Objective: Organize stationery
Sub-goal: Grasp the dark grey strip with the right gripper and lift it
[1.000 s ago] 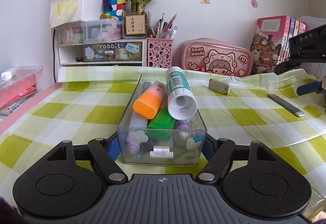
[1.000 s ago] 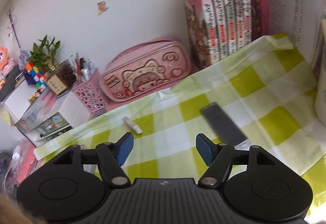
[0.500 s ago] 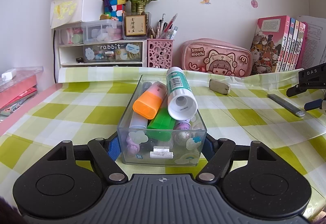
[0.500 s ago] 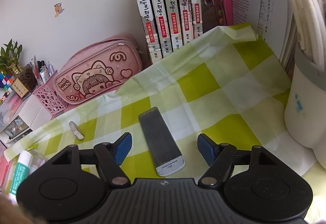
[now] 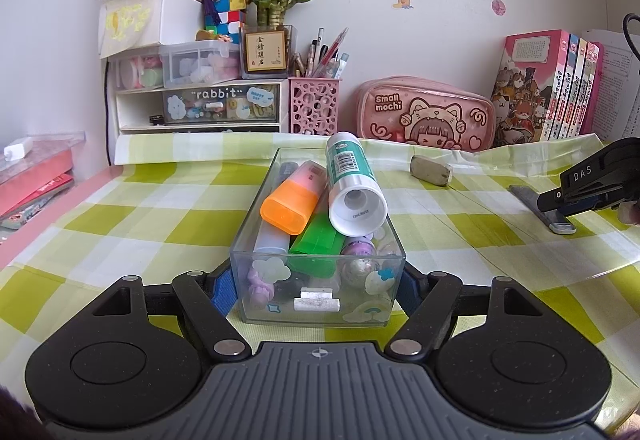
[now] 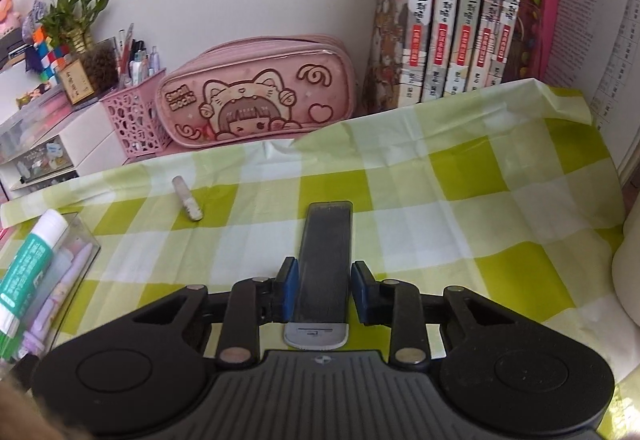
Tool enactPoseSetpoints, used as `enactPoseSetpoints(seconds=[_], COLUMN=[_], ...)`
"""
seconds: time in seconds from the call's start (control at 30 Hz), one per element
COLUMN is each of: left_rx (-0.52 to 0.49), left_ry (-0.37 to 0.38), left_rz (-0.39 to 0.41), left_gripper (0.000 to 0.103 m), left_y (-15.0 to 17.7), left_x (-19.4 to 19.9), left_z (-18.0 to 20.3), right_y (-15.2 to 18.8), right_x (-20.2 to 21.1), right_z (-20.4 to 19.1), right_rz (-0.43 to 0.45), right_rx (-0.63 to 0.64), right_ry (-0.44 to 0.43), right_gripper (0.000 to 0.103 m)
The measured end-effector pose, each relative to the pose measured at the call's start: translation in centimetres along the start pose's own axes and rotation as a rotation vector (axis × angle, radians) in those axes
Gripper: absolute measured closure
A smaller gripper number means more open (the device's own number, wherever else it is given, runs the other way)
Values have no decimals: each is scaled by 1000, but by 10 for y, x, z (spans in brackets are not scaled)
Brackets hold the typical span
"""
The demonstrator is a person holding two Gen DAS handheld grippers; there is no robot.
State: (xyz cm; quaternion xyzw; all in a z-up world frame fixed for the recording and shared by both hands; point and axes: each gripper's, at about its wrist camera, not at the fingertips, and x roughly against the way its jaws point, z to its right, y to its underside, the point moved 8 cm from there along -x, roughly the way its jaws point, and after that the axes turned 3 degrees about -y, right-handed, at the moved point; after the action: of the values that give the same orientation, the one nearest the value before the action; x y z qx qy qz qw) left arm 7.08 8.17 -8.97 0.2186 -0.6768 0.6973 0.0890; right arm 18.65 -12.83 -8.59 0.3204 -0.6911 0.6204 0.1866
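In the left wrist view we see our left gripper [image 5: 318,290] clamped on the clear box [image 5: 318,240], blue pads pressed to both side walls at its near end. The box sits on the checked cloth [image 5: 120,224] and holds an orange highlighter [image 5: 290,200], a green one [image 5: 318,244] and a glue stick [image 5: 352,186] leaning on the far rim, its barcode facing up. This view alone shows the drawer unit reading "rabbit" [image 5: 218,93] at 11 o'clock. At 3 o'clock our right gripper [image 5: 592,188] enters, lettered "DAS", above the grey case [image 5: 540,206]; its jaws cannot be judged from here.

The right wrist view settles it: our right gripper [image 6: 325,292] has its jaws narrowed around the case [image 6: 326,264], which lies flat on the cloth [image 6: 460,224] pointing to 12 o'clock. The left pad looks to touch its edge; the right pad stands just beside it with a sliver of gap. Only here do we see the case's silver end [image 6: 316,334]. The eraser [image 6: 187,199] lies at 11 o'clock, the box [image 6: 86,240] at 9 o'clock.

Both views show the pink pouch [image 6: 256,92] marked "Small mochi" against the wall, with books [image 6: 452,12] to its right.
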Motion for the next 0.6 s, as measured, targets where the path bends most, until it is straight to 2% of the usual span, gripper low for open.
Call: enactPoseSetpoints(seconds=[0.1,0.2,0.33,0.4,0.6], left_rx=[0,0,0,0,-2], left_ry=[0,0,0,-1,-1], left_rz=[0,0,0,0,2], left_gripper=[30,30,30,30,30], left_y=[0,0,0,0,0], left_x=[0,0,0,0,1], left_z=[0,0,0,0,0], right_y=[5,12,22,23,17], right_x=[4,7,12,13,2], right_z=[-15,-33,-62,-70,-74], right_rz=[-36,-69,-117,-116,-118], right_rx=[2,47,137,150,77], right_ry=[-45,-87,-186,-191,-130], right_gripper=[58,58,58,57,37])
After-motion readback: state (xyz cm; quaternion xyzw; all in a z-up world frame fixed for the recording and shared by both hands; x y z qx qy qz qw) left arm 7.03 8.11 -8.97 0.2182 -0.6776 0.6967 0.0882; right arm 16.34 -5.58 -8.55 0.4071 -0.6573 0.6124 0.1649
